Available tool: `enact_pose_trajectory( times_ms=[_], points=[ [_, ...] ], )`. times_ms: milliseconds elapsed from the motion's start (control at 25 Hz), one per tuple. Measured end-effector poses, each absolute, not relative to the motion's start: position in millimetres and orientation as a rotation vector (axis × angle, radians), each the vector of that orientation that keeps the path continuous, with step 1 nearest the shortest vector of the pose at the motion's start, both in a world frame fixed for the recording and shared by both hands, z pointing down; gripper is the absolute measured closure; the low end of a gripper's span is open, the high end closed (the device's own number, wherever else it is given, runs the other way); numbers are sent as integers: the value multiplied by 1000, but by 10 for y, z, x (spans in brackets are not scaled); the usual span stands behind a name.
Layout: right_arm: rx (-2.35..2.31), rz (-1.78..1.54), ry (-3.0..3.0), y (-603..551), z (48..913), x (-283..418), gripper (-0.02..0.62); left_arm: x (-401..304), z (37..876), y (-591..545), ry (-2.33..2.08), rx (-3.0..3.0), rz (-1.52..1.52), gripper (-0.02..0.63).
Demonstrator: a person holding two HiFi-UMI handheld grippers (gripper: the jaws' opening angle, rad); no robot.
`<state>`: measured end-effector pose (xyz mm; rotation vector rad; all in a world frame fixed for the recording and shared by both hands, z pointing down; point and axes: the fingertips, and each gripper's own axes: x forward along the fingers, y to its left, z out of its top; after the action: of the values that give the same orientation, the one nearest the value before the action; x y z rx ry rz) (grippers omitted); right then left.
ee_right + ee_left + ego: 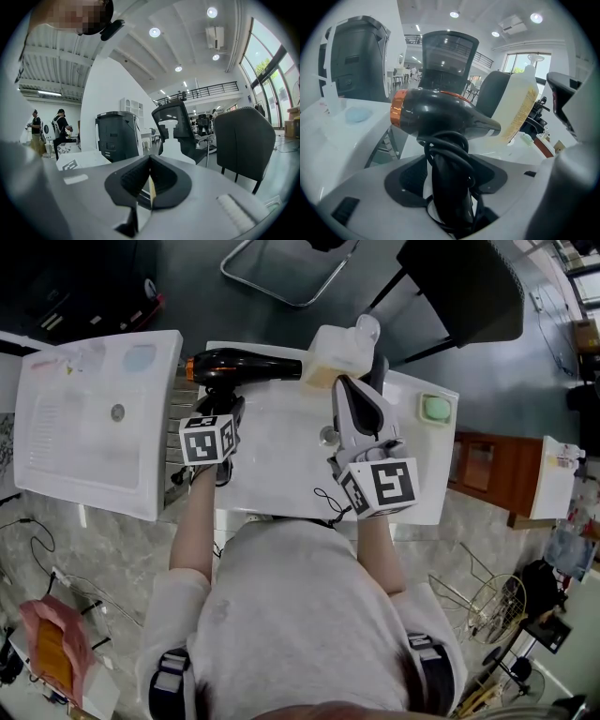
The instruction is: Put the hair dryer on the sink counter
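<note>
A black hair dryer (248, 365) with an orange rear ring lies across the far left corner of the white sink counter (281, 451), its nozzle pointing right at a yellowish pump bottle (336, 354). My left gripper (225, 397) is shut on the dryer's handle. In the left gripper view the cord-wrapped handle (447, 183) sits between the jaws, with the barrel (436, 115) above. Whether the dryer rests on the counter I cannot tell. My right gripper (345, 382) hovers over the basin just short of the bottle, its jaws (150, 180) closed on nothing.
A green soap (435, 409) sits at the counter's right end. A second white basin unit (94, 427) stands to the left, a wooden cabinet (487, 470) to the right. Black chairs (459, 287) stand beyond the counter. The drain (327, 435) shows mid-basin.
</note>
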<state>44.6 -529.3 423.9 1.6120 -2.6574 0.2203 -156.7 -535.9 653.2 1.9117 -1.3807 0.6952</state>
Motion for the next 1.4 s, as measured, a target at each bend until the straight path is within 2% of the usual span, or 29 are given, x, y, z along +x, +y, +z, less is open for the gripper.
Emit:
enact_pose_trajectory(
  times_ms=[960,1400],
  points=[
    [1592,208,-2660,-5258,4226,363,584,-1561,6669,-5378,-1327,1847,745,330],
    [1559,195,-2697,-5121,4161,244,584,-1660,6388,-5209,-1387,1924,763,327]
  ],
)
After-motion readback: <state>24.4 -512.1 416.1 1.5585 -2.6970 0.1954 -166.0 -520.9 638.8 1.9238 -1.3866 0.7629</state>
